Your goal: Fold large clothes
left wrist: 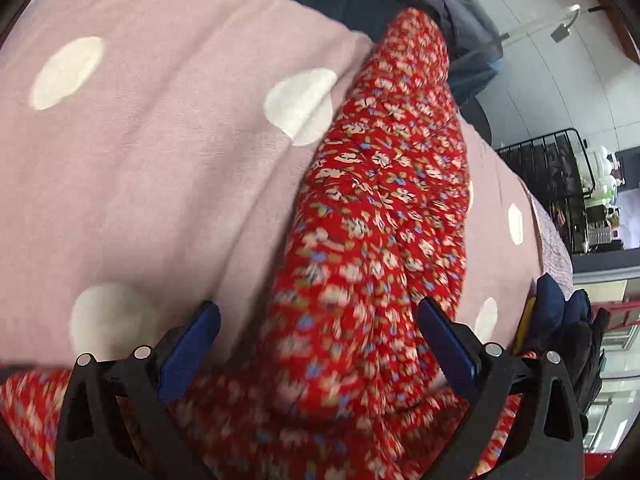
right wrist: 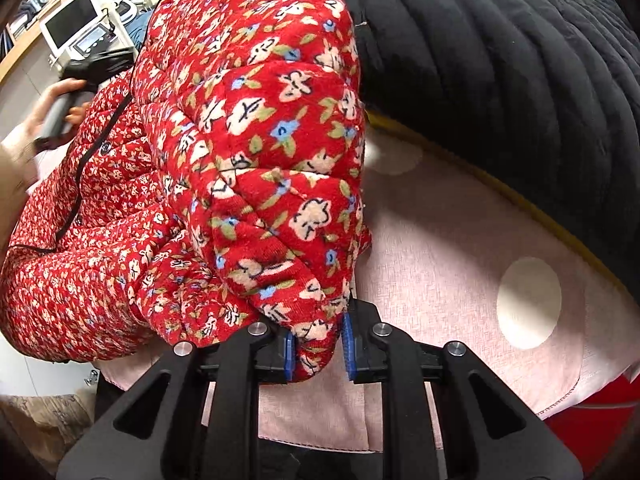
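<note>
Now my right gripper (right wrist: 318, 354) pinches the red floral quilted jacket (right wrist: 248, 152) by a sleeve end, while my left gripper (left wrist: 320, 320) gapes wide above it on the pink polka-dot blanket (left wrist: 140, 140).

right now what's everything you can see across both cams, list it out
floral padded jacket: 1, red with cream and blue flowers, lying on the pink cover, one end lifted
cover: 1, pink with white dots, spread under the jacket
quilted coat: 1, black, behind the jacket on the right
monitor: 1, white frame, dark screen, on the far desk at the left
wire rack: 1, black, beside the bed
left tool: 1, black with blue pads, open over the jacket
right tool: 1, black with blue pads, shut on a jacket fold
hand: 1, bare, holding a handle at far left
</note>
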`<state>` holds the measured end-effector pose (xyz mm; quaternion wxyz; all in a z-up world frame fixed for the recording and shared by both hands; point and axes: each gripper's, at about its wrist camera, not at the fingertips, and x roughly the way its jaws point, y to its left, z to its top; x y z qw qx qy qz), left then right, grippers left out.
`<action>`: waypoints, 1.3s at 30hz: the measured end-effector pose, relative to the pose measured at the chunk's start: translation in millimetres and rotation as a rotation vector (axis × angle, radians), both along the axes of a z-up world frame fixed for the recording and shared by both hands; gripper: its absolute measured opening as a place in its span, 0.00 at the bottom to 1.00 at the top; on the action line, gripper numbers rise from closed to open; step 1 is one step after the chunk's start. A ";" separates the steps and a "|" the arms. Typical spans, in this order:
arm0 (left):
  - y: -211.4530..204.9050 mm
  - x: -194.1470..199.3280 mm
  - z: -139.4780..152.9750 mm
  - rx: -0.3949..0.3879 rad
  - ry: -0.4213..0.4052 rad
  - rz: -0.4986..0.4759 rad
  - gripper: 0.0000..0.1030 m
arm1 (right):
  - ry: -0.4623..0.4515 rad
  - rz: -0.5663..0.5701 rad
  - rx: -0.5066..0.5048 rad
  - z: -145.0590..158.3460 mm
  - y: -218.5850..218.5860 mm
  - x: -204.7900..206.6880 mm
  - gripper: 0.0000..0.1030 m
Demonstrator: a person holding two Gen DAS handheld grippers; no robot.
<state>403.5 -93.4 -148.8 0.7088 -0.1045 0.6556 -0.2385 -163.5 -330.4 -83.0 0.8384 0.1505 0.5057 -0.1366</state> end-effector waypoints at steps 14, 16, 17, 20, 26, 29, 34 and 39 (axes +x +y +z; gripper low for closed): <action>-44.6 -47.9 4.4 0.126 -0.216 -0.224 0.25 | 0.046 0.010 -0.031 -30.9 23.5 58.0 0.18; -25.3 -53.1 18.4 0.037 -0.214 -0.152 0.16 | 0.041 0.014 -0.034 -26.3 24.8 54.9 0.18; -17.4 -59.5 24.6 -0.012 -0.214 -0.127 0.15 | 0.035 0.016 -0.040 -21.9 26.2 52.7 0.18; -2.7 -84.8 45.6 -0.078 -0.247 -0.129 0.13 | 0.020 0.023 -0.058 -11.5 32.9 45.2 0.17; 51.3 -134.2 121.7 -0.180 -0.386 -0.066 0.11 | -0.113 0.076 -0.098 38.8 51.2 53.6 0.15; 104.8 -148.0 190.0 -0.202 -0.532 0.024 0.11 | -0.194 0.139 -0.129 74.0 59.5 76.7 0.14; 187.2 -156.7 285.4 -0.078 -0.781 0.145 0.11 | -0.405 0.226 -0.243 142.1 65.8 134.9 0.13; 263.4 -127.7 316.7 0.060 -0.830 0.387 0.18 | -0.586 0.274 -0.409 197.3 80.1 216.9 0.18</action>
